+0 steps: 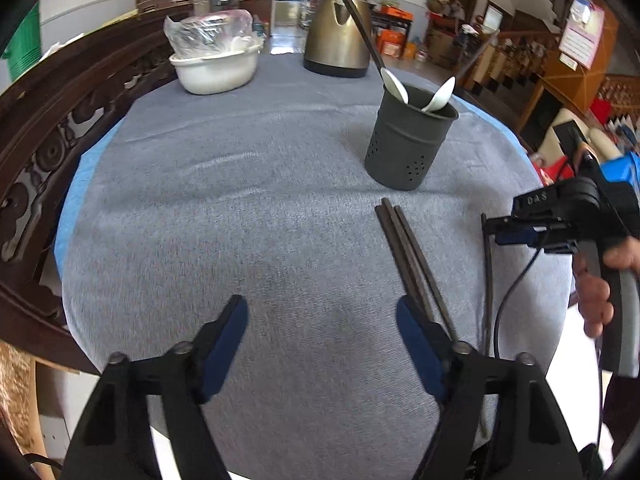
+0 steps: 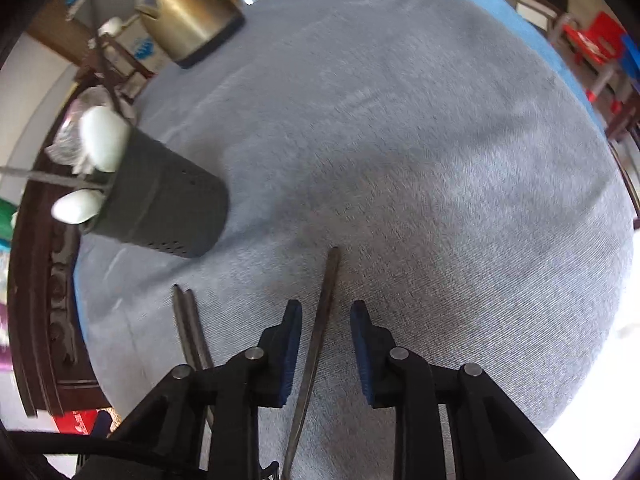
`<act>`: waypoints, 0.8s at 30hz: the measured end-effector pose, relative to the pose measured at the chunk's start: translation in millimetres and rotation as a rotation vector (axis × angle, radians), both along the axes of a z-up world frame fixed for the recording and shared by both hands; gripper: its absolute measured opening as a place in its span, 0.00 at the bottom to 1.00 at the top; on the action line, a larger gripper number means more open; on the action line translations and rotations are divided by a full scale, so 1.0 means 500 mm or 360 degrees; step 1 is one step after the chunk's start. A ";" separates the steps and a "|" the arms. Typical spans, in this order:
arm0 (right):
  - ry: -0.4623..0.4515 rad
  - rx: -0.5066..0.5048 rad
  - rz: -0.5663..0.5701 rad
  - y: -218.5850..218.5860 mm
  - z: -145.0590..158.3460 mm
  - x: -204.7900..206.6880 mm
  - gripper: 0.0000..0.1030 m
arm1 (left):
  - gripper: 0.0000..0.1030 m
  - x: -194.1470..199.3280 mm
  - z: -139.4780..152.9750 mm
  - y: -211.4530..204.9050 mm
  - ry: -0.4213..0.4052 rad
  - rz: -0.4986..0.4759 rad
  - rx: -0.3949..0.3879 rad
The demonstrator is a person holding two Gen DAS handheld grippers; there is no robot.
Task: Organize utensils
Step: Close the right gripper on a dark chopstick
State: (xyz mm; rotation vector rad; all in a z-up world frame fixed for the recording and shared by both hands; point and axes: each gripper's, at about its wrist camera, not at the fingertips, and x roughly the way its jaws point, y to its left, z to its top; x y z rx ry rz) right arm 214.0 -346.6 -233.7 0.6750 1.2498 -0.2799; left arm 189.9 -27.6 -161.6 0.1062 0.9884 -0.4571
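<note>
Chopsticks [image 1: 412,264], a dark, slim pair, lie side by side on the grey cloth [image 1: 240,200] just in front of the holder [image 1: 408,140], their long axis running toward it. A single chopstick [image 2: 316,344] lies apart to their right, roughly parallel, between the right gripper's [image 2: 326,320] spread blue pads [image 2: 292,344], which are not touching it. That gripper is held low and level over the cloth. The left gripper [image 1: 320,320] hovers nearer, jaws wide apart, its right finger over the pair's near ends. The holder is a dark perforated cylinder holding two white spoons [image 1: 440,94]. Beyond it stand a brassy kettle [image 1: 340,28] and a white basin [image 1: 216,68].
</note>
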 end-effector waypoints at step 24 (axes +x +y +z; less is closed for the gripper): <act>-0.0195 -0.0113 0.0431 -0.002 -0.004 -0.003 0.09 | 0.50 0.110 -0.048 -0.119 0.0318 0.0018 -0.0016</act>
